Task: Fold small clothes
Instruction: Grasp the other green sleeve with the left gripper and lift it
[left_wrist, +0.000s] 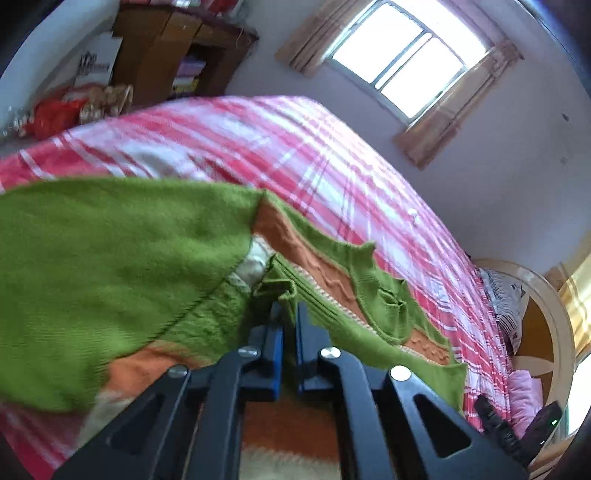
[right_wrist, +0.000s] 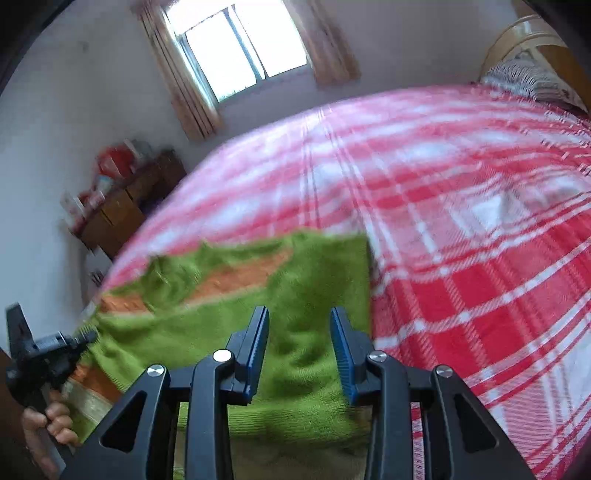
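A small green knit sweater (left_wrist: 110, 258) with orange and cream bands lies on the red and white plaid bed (left_wrist: 295, 147). My left gripper (left_wrist: 289, 308) is shut on a green edge of the sweater near its middle. In the right wrist view the sweater (right_wrist: 295, 280) lies partly folded with a green flap on top. My right gripper (right_wrist: 299, 325) is open and empty just above that flap. The left gripper (right_wrist: 55, 354) shows at the left edge there, held in a hand.
The plaid bed (right_wrist: 461, 221) stretches far and right. A wooden cabinet (left_wrist: 177, 55) and red bags (left_wrist: 55, 114) stand by the wall. A window with curtains (right_wrist: 236, 44) is behind. A headboard and pillows (left_wrist: 517, 314) lie at the right.
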